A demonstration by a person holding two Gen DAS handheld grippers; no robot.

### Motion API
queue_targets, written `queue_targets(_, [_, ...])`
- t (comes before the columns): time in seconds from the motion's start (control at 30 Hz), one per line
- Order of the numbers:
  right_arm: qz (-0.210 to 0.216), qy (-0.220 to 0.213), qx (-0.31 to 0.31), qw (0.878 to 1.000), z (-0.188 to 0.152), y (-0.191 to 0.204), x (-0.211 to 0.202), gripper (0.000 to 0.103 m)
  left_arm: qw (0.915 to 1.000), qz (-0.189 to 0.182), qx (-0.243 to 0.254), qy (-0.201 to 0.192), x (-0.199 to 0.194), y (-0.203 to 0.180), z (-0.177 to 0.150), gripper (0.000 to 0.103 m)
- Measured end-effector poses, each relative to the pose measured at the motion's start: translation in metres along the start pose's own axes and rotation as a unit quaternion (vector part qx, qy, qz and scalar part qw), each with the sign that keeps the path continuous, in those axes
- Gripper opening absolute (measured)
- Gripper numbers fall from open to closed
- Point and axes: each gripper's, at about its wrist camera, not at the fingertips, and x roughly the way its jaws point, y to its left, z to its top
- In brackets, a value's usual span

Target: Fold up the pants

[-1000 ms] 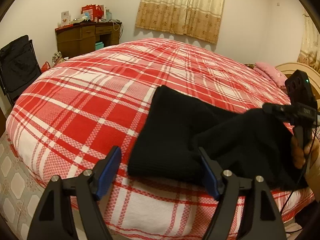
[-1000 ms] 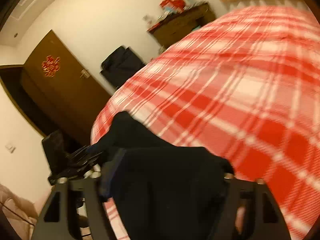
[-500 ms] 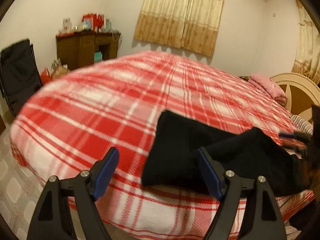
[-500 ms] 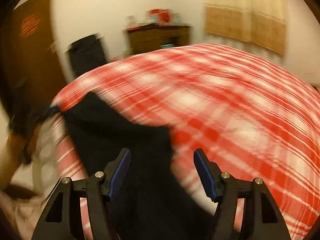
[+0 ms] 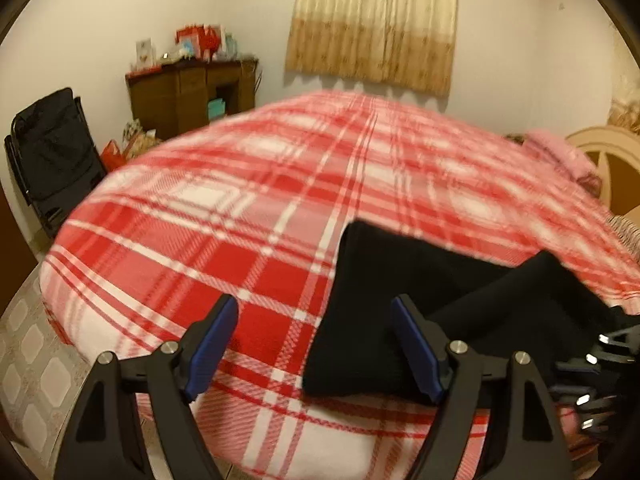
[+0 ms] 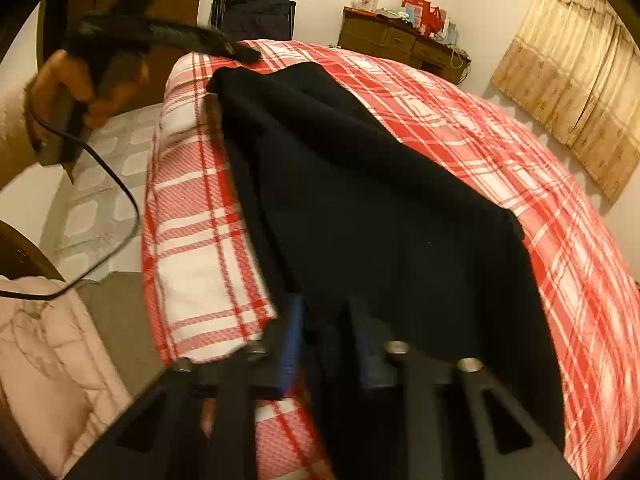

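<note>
Right tongs (image 6: 326, 336): we see the two blue-padded fingers (image 6: 291, 344) drawn close together, pinching the near edge of the black knitted pants (image 6: 380, 208). Left tongs (image 5: 314, 344): we see the blue pads (image 5: 214, 344) standing wide apart with nothing between them, poised over the bed's near edge, the right-hand pad just in front of the pants' folded end. In the right wrist view a hand (image 6: 76, 88) grips the handle of the left tongs above the corner of the bed, a black cable (image 6: 116, 184) trailing from it.

The pants lie along the near side of the bed covered with a red-and-white plaid blanket (image 5: 240, 208), one layer doubled over another, running from the right tongs towards the left ones.

Beyond the bed we note a dark wooden desk (image 5: 188, 92) carrying red boxes and cards, a black folding chair (image 5: 52, 152) against the wall, beige patterned curtains (image 5: 376, 24), a pink pillow (image 5: 560, 152) and a pale tiled floor (image 5: 36, 368).
</note>
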Motion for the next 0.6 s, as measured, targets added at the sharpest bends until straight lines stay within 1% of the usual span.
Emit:
queue_targets(0.07, [0.000, 0.007, -0.005, 1.000, -0.003, -0.002, -0.006, 0.007, 0.9997, 0.016, 0.002, 0.018, 0.010, 0.001, -0.003, 0.083])
queue_targets(0.13, [0.009, 0.014, -0.004, 1.000, -0.009, -0.004, -0.010, 0.006, 0.9998, 0.017, 0.007, 0.011, 0.010, 0.003, -0.002, 0.083])
queue_targets(0.2, [0.029, 0.021, -0.004, 0.999, -0.016, -0.006, -0.013, 0.006, 0.9995, 0.025, 0.012, 0.011, 0.009, 0.005, -0.001, 0.083])
queue_targets(0.23, [0.029, 0.024, -0.001, 0.999, -0.020, -0.007, -0.013, 0.007, 0.9995, 0.026, 0.012, 0.011, 0.009, 0.007, -0.001, 0.085])
queue_targets(0.3, [0.034, 0.009, 0.015, 0.999, -0.023, -0.008, -0.010, 0.007, 0.9995, 0.026, 0.011, 0.011, 0.009, 0.009, -0.001, 0.086])
queue_targets(0.33, [0.038, 0.001, 0.020, 0.999, -0.024, -0.007, -0.008, 0.010, 0.9994, 0.029, 0.013, 0.011, 0.009, 0.007, -0.001, 0.086])
queue_targets(0.37, [0.045, -0.002, 0.023, 0.999, -0.022, -0.005, -0.008, 0.020, 0.9993, 0.033, 0.015, 0.012, 0.008, 0.006, 0.000, 0.086])
queue_targets(0.4, [0.058, -0.003, 0.025, 0.998, -0.021, -0.004, -0.010, 0.028, 0.9991, 0.037, 0.015, 0.014, 0.008, 0.005, 0.001, 0.086])
queue_targets(0.43, [0.066, -0.003, 0.025, 0.997, -0.020, -0.001, -0.014, 0.044, 0.9988, 0.045, 0.014, 0.012, 0.004, 0.004, 0.003, 0.086])
queue_targets(0.47, [0.067, -0.007, 0.027, 0.997, -0.018, 0.000, -0.020, 0.048, 0.9983, 0.055, 0.015, 0.006, 0.000, 0.003, 0.005, 0.085])
queue_targets(0.5, [0.061, -0.021, 0.031, 0.997, -0.016, 0.001, -0.031, 0.048, 0.9977, 0.065, 0.018, -0.004, -0.005, 0.000, 0.008, 0.085])
queue_targets(0.53, [0.051, -0.043, 0.038, 0.997, -0.014, -0.002, -0.045, 0.048, 0.9969, 0.070, 0.026, -0.024, -0.016, -0.005, 0.011, 0.085])
queue_targets(0.6, [0.014, -0.082, 0.058, 0.995, -0.013, -0.012, -0.066, 0.048, 0.9958, 0.066, 0.036, -0.052, -0.030, -0.015, 0.014, 0.085])
